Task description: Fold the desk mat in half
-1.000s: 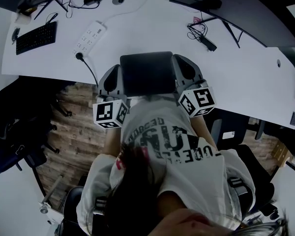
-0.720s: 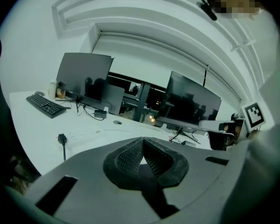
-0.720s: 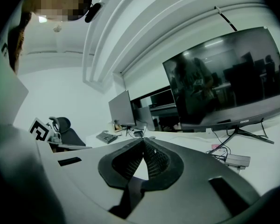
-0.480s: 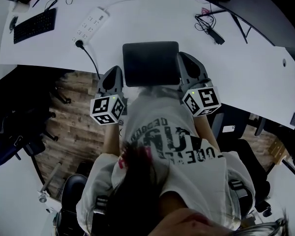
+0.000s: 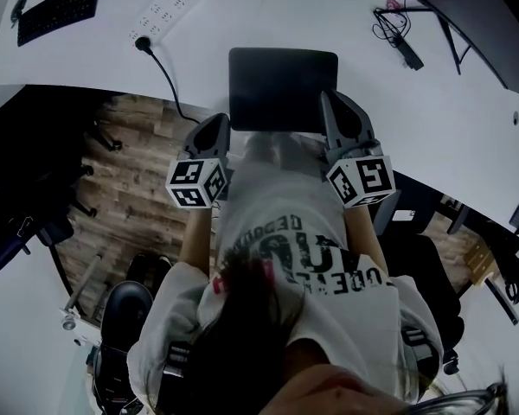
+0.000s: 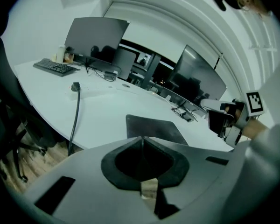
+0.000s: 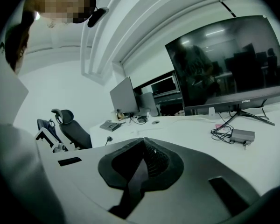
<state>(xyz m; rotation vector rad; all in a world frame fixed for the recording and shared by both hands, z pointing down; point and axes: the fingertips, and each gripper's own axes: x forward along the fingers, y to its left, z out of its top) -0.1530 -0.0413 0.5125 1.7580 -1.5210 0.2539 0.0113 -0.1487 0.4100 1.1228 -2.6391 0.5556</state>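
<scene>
- A white curved desk point(image 5: 432, 119) in an office fills the upper part of the head view, with wood-look floor under its near edge.
- The left gripper point(image 5: 220, 122) has its jaws closed tip to tip, and its own view shows nothing between them.
- The right gripper point(image 5: 328, 102) is also closed and empty, pads meeting in a single seam.
- The dark desk mat point(image 5: 281, 85) lies flat at the desk's near edge, between the two grippers. It sits ahead of and just right of the left jaws, and just left of the right jaws.
- Its longer side appears to run across, from one gripper to the other.
- The right jaws look nearer: their tips overlap the mat's right edge in the head view, while the left tips sit just outside the near-left corner. No view shows whether either touches it.
- Both grippers point forward and somewhat downward, held close in front of the person's torso, marker cubes nearest the body.
- Further ahead of the left jaws a black power cable point(image 6: 77, 111) hangs over the desk edge, with a keyboard point(image 6: 54, 67) well beyond it.
- A large monitor point(image 7: 228, 64) stands ahead of the right jaws.
- The jaws would likely need to part before either can take an edge.
</scene>
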